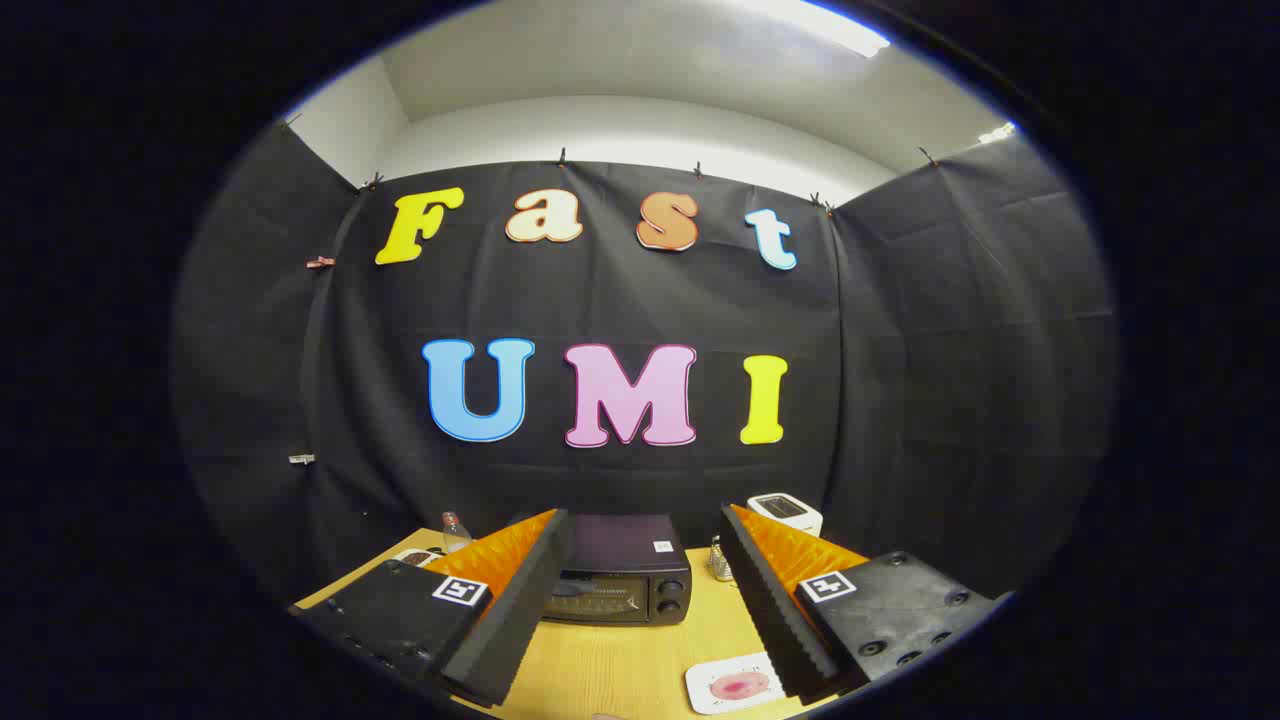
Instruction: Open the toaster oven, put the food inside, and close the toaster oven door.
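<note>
Gripper view: fingers of the gripper (640, 590) are held spread, nothing between them.
Toaster oven (620, 580): seen at 12 o'clock ahead, door shut.
Food (738, 685): on a plate (705, 690) at 5 o'clock on the table (620, 660).
Risk: plate may be clipped by the right finger on approach.

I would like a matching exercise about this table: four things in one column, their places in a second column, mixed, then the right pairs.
1. toaster oven
2. white plate with food
3. clear bottle
4. white appliance

A. nearest, beside one finger of the open gripper
B. ahead between the fingers, door shut
C. far back behind the other finger
D. at the table's far corner, beside a small dish

Pairs: 1-B, 2-A, 3-D, 4-C
</note>
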Demonstrator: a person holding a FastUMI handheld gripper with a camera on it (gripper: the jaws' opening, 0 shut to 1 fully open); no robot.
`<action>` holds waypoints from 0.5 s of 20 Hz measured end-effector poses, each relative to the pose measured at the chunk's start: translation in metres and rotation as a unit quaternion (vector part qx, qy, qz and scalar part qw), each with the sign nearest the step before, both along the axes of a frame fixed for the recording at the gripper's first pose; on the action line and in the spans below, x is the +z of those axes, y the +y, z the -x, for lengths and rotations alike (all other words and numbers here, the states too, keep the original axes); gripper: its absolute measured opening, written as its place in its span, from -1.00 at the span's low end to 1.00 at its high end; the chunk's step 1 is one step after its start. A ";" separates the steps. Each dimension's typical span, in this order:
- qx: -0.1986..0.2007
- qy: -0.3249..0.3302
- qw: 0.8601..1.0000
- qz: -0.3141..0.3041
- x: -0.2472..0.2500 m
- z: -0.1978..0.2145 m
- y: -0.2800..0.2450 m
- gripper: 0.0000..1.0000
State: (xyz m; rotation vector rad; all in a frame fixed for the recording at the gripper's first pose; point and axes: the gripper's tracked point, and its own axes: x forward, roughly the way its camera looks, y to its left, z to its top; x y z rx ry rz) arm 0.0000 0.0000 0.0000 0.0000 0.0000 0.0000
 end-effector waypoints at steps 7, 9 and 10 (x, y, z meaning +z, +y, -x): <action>0.010 -0.005 1.000 0.011 0.004 -0.008 0.001 0.95; 0.011 0.000 1.000 0.012 0.001 -0.010 0.000 0.95; 0.013 0.002 1.000 0.013 0.000 -0.012 0.000 0.95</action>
